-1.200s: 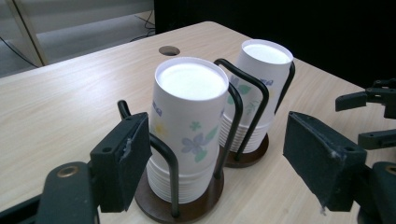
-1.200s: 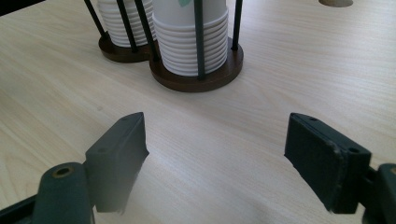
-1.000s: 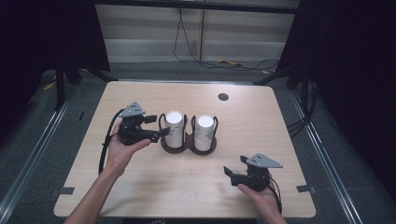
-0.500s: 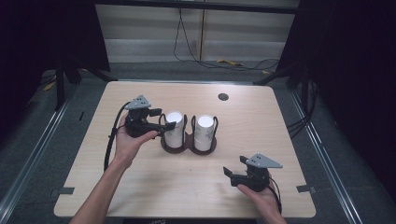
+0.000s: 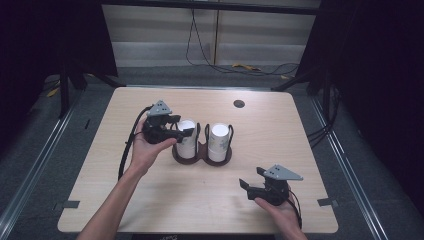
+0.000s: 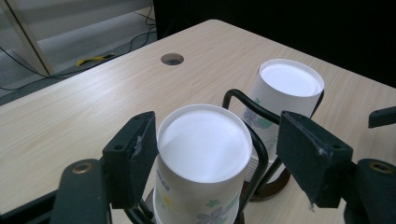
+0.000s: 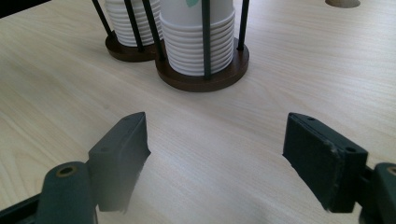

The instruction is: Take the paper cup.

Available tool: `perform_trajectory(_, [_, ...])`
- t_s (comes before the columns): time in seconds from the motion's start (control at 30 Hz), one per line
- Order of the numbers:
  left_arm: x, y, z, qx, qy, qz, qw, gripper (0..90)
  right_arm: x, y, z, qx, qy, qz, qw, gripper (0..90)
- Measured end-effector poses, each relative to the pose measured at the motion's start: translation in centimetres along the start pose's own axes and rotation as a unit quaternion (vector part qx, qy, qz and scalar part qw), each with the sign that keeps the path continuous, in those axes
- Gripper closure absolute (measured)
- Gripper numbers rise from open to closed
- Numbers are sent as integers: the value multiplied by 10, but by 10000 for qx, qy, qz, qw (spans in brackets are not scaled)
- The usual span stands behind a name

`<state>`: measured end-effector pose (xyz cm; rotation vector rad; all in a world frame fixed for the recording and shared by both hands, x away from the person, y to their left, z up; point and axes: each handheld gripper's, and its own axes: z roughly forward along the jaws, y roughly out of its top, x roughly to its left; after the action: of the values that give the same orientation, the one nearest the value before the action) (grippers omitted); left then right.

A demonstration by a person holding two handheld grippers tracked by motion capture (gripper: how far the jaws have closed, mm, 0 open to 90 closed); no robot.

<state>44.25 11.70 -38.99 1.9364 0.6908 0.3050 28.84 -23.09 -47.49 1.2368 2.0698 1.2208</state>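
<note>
Left gripper [image 5: 186, 131] sits at the left-hand stack of paper cups [image 5: 187, 140], its two black jaws straddling the top cup just below the rim. Its jaws have just been closing with that cup between them. In the left gripper view the pad on the picture's left lies against the cup wall, while the pad on the picture's right stands a little clear of it, so the cup [image 6: 201, 163] is between the jaws but not clamped. The cups stand upside down, white bottoms facing up, with a green and yellow flower print on the sides.

Beyond the left gripper's far jaw stands the second stack of cups [image 5: 219, 142], just beside the first. Both stacks sit in a double holder [image 5: 202, 155] with dark wire uprights and round brown bases joined in the middle. Farther out on the table [image 5: 300, 130] is a round hole [image 5: 239, 104].

Right gripper [image 5: 248, 186] hangs low over the bare wood, well apart from the holder and nearer the person's edge of the table. Its jaws have closed a little, yet they are parted with nothing between them. Ahead of these jaws, the right gripper view shows the ribbed rims of the nested cups [image 7: 198, 39] resting on the brown base [image 7: 203, 77].
</note>
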Motion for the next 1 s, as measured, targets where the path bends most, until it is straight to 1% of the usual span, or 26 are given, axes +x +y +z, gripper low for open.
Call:
perform_trajectory(0.1, [2, -1, 2, 38, 22, -14, 10000, 282, -1, 0, 0, 10, 0, -4, 10000, 221])
perform_trajectory(0.13, [3, -1, 4, 41, 27, -50, 10000, 274, -1, 0, 0, 10, -1, -5, 10000, 221])
perform_trajectory(0.23, [4, -2, 8, 109, 1, -46, 9999, 268, 0, 0, 1, 8, 2, -7, 10000, 221])
perform_trajectory(0.27, [4, -2, 10, 106, 12, -34, 9999, 266, 0, 0, 1, 10, 3, -7, 10000, 221])
perform_trajectory(0.3, [3, -2, 10, 124, 98, 44, 9999, 268, 0, 0, 1, 9, 1, -10, 10000, 221])
perform_trajectory(0.33, [3, -2, 10, 124, 98, 44, 9999, 277, 0, 0, 1, 10, -3, -6, 10000, 220])
perform_trajectory(0.37, [2, -2, 12, 158, 180, 131, 9996, 293, -1, 0, 1, 15, -4, -9, 10000, 220])
perform_trajectory(0.4, [2, -2, 12, 158, 180, 131, 9996, 295, -1, 0, 0, 16, -6, -8, 10000, 220])
perform_trajectory(0.43, [4, -3, 14, 189, 84, 42, 9998, 295, -1, 0, 0, 9, -7, -4, 10000, 220])
perform_trajectory(0.6, [4, -5, 17, 229, 66, 15, 9997, 294, 0, 0, 0, 6, 1, -7, 10000, 220])
perform_trajectory(0.67, [6, -4, 19, 239, 56, -51, 9997, 293, 0, 0, 0, -10, 2, -14, 10000, 220])
perform_trajectory(0.73, [7, -4, 21, 269, 76, -31, 9996, 294, 0, 0, 0, -7, 5, -13, 10000, 220])
perform_trajectory(0.8, [6, -5, 23, 325, 9, -43, 9995, 293, 0, 0, 0, -9, 2, 11, 10000, 220])
perform_trajectory(0.87, [5, -5, 24, 369, 50, 0, 9993, 293, -1, 0, 0, -9, 0, 9, 10000, 220])
perform_trajectory(0.93, [6, -5, 24, 377, 34, -32, 9993, 293, -1, 0, 0, -11, 3, -3, 10000, 220])
perform_trajectory(0.97, [6, -5, 23, 402, 89, -40, 9991, 293, -1, 0, 0, -15, 0, -2, 10000, 220])
perform_trajectory(1.0, [7, -5, 23, 439, 90, -47, 9990, 290, 0, 0, 0, -19, 3, -6, 10000, 220])
